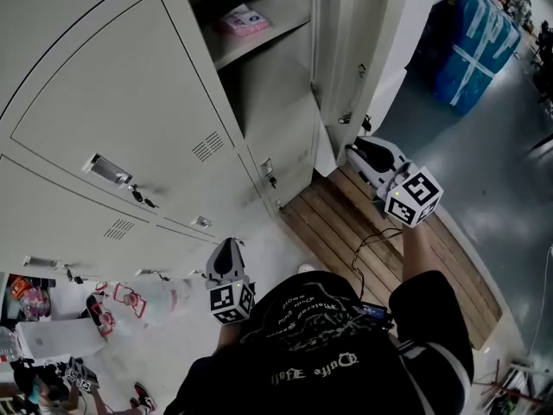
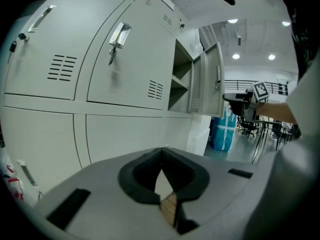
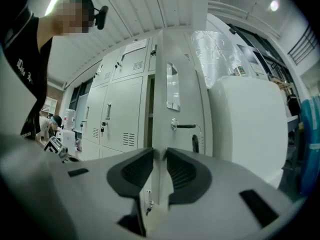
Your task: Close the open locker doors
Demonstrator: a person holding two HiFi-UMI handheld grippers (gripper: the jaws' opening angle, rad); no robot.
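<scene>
**Right hand-held gripper on the open door's edge, left one doing nothing**

So in the head view the open locker door [image 1: 354,50] was up around 1 o'clock. It was swung out from its compartment, edge-on toward the person. The right hand-held gripper [image 1: 353,150] sat right at the door's lower free edge, a bit right of centre.

The right gripper view made it clearer. The door [image 3: 180,109] ran straight up the middle of the frame, and its thin edge went down between the jaws of the right hand-held gripper [image 3: 160,154]. The jaws were only a narrow slot apart and looked pinched onto that edge from both sides, so I'd call it a grip on the door.

The left hand-held gripper [image 1: 229,244] hung low at about 6 o'clock, in front of the closed lockers [image 1: 112,119] and not touching them. In its own view the left hand-held gripper [image 2: 161,150] had its tips meeting in a point with nothing held. The open door [image 2: 212,79] showed off at 2 o'clock there.

Other stuff:
- A pink packet [image 1: 244,20] lay on the shelf [image 1: 259,43] inside the open locker, at 12 o'clock.
- A blue bundle [image 1: 475,46] stood on the floor out at 2 o'clock.
- Wooden slats [image 1: 389,249] lay at the foot of the lockers, around 4 o'clock.
</scene>
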